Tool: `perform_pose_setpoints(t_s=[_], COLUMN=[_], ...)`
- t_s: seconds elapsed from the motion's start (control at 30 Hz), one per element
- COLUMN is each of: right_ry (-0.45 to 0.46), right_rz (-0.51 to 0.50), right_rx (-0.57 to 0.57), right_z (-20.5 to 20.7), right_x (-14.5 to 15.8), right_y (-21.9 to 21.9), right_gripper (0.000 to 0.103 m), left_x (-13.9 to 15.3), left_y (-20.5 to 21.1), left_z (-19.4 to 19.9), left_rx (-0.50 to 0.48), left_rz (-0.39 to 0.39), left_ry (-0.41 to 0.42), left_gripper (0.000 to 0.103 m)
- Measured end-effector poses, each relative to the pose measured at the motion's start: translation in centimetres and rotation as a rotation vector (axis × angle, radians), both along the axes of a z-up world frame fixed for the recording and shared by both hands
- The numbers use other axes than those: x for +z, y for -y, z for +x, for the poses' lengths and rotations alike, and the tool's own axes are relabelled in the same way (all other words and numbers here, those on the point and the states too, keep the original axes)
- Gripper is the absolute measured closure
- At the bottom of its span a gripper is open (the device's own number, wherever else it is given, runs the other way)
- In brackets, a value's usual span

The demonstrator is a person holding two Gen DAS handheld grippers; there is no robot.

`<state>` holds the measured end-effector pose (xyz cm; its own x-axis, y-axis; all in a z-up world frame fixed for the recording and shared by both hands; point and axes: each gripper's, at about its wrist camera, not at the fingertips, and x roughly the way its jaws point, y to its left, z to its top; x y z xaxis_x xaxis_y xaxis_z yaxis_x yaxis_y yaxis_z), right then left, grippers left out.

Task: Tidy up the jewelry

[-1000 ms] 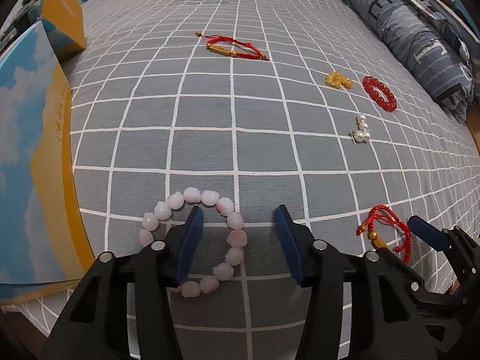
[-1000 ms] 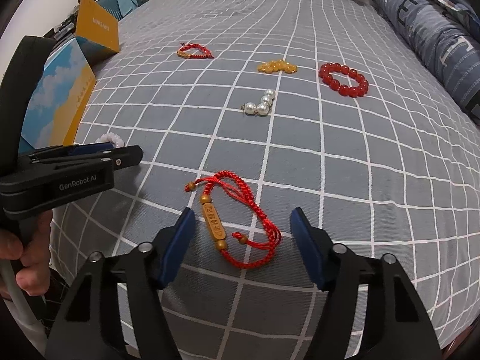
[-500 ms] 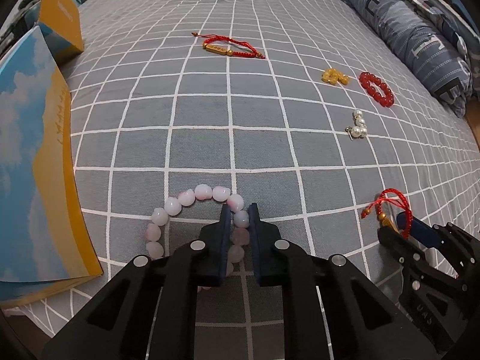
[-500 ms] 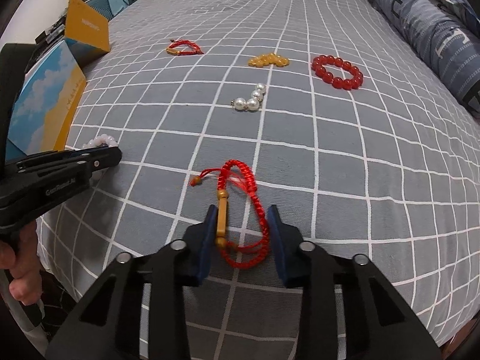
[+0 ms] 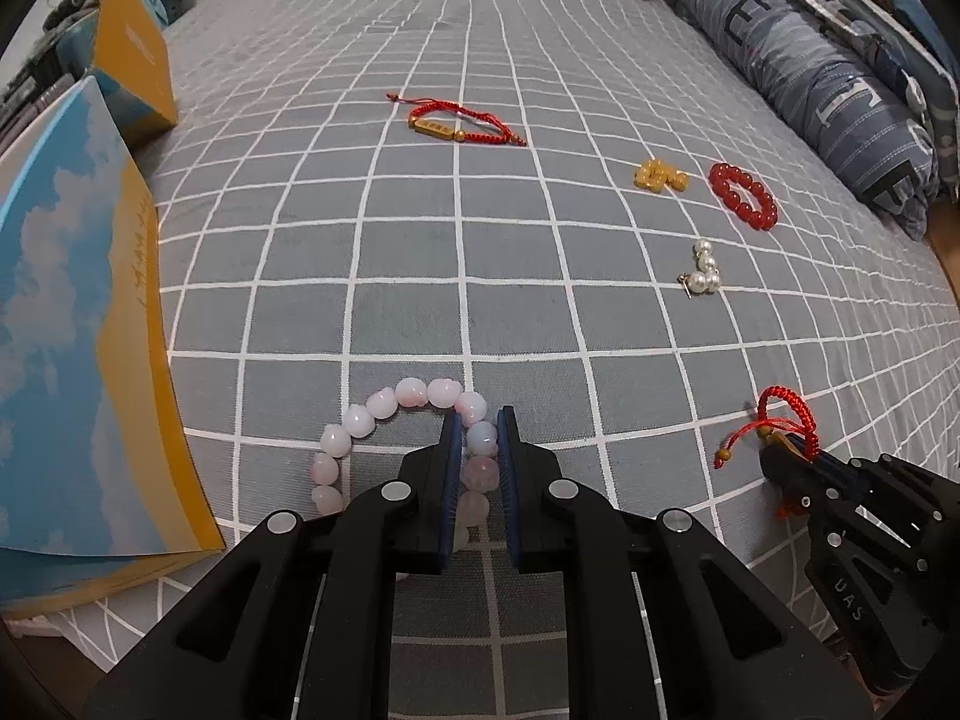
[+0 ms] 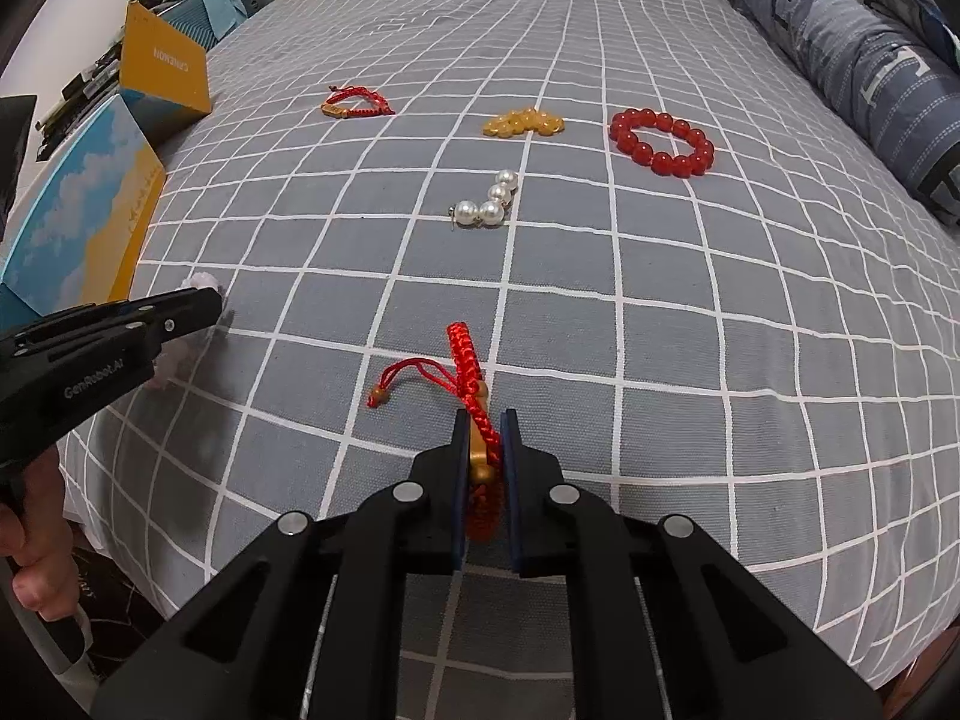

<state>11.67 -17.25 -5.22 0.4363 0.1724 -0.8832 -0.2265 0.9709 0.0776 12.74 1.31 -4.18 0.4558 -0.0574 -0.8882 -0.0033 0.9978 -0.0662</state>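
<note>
My left gripper is shut on the right side of a pink bead bracelet that lies on the grey checked bedspread. My right gripper is shut on a red cord bracelet with a gold bar; its loop stands up between the pads. The red cord bracelet also shows in the left wrist view. Farther off lie a second red cord bracelet, yellow beads, a red bead bracelet and pearl earrings.
A blue and orange box lies at the left edge of the bed, with its upright lid behind. A striped blue pillow runs along the right. The bed's front edge is just below both grippers.
Both grippers went from wide open to shut: the left closed on the pink bead bracelet, the right on the red cord bracelet, bunching its cord upright.
</note>
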Motion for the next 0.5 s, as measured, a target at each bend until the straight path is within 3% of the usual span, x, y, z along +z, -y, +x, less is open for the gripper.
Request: perform_pose_setpoints(t_s=[0.5], right_ry=[0.027], right_rz=[0.002], right_rx=[-0.020], right_z=[-0.3], right_x=[0.9], right_y=[-0.2], right_gripper=[0.094], left_x=[2.8], left_y=[-0.2], left_z=[-1.1], left_rx=[-0.010], left_rz=[-0.004], left_ry=[0.072], left_gripper=[0.091])
